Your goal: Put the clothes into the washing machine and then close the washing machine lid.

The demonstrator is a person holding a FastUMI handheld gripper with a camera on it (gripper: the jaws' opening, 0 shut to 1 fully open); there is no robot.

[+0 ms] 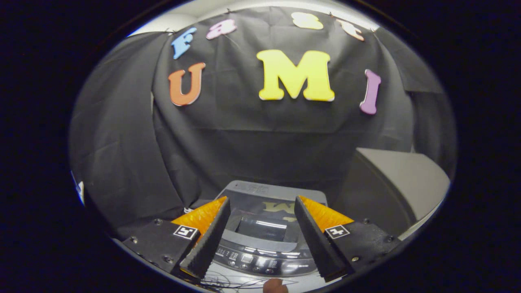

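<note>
A grey top-loading washing machine [268,191] stands below and just beyond my fingers, against the black cloth wall. Its dark glass lid [260,226] lies flat and closed, with the button panel [260,258] nearest to me. My gripper [262,207] hovers above the machine, open, with nothing between its fingers. The lid and panel show in the gap between the two fingers.
A grey box-like surface [401,179] stands to the right of the washing machine. Black cloth hangs behind and to the left. A small reddish-brown thing [275,286] sits on the white surface just under the panel, near some thin wires [240,280].
</note>
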